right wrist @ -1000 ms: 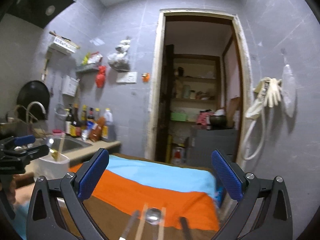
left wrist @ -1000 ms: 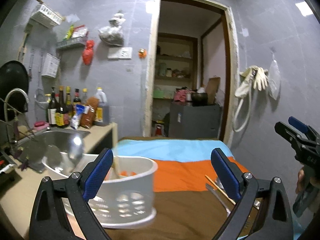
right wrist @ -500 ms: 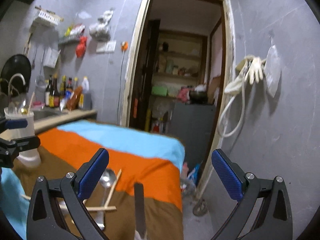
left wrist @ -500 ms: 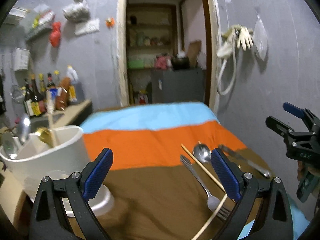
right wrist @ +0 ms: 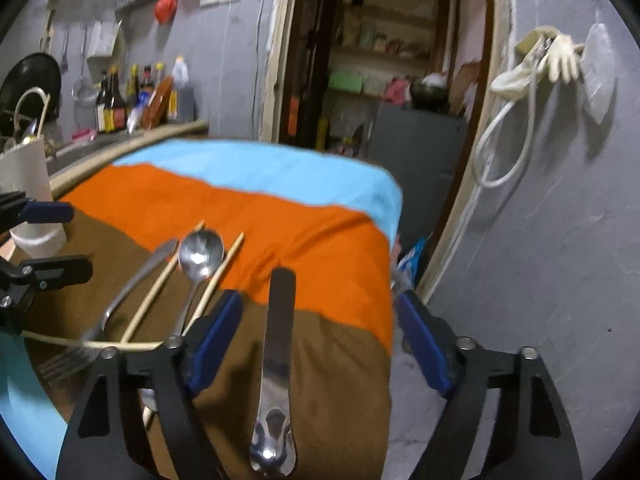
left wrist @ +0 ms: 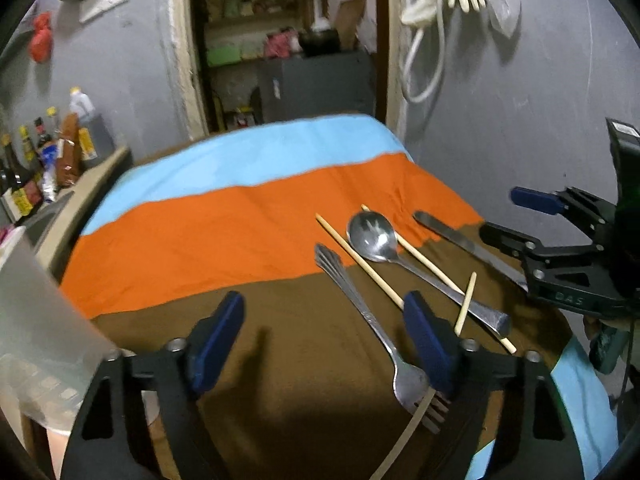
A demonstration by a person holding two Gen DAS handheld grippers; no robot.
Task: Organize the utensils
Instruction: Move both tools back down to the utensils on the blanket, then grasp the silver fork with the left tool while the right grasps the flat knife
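both grippers, left gripper (left wrist: 324,334) and right gripper (right wrist: 318,334), released and just narrowed, now tilted down over striped cloth (left wrist: 224,216); knife (right wrist: 278,344) near right edge, left half bare.

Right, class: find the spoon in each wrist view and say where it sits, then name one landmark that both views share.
Left wrist view: the spoon lies right of centre on the cloth, bowl on the orange stripe, between chopsticks.
Right wrist view: the spoon lies left of centre, bowl at the orange-brown edge, handle running down toward the camera.
Shared landmark: the knife, right of the spoon in both.
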